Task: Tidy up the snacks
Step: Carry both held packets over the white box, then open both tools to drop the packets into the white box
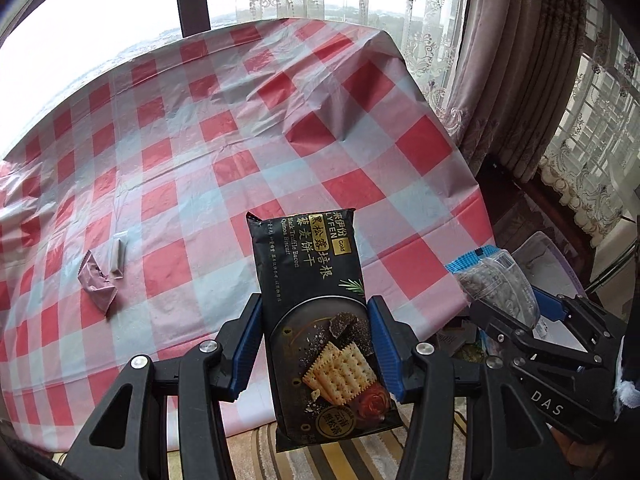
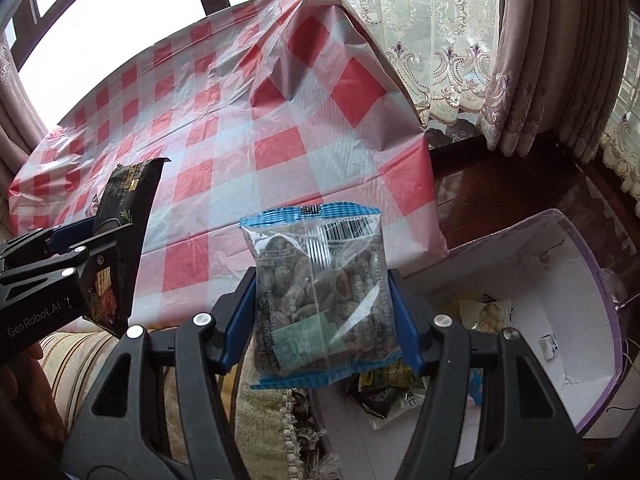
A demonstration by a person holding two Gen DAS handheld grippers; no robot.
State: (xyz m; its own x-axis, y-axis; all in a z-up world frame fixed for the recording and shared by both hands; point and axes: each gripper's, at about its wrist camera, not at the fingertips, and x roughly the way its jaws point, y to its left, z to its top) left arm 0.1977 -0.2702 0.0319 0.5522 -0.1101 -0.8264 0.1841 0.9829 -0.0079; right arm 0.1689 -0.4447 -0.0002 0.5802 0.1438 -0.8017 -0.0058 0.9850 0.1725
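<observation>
Checked red-and-white cloth covers the table [image 1: 192, 128], window and lace curtains behind. Left tool [image 1: 314, 344] is clamped on a black cracker pack [image 1: 316, 300], right tool [image 2: 322, 300] on a clear bag of nuts [image 2: 320, 280]; both packs hang off the table's near edge. White box [image 2: 560, 280] beside the table's right end already holds a few packets. Left on the table near its left edge: pink wrapper [image 1: 98, 286], small clear sachet [image 1: 117, 254]. I'd judge it mostly done.
</observation>
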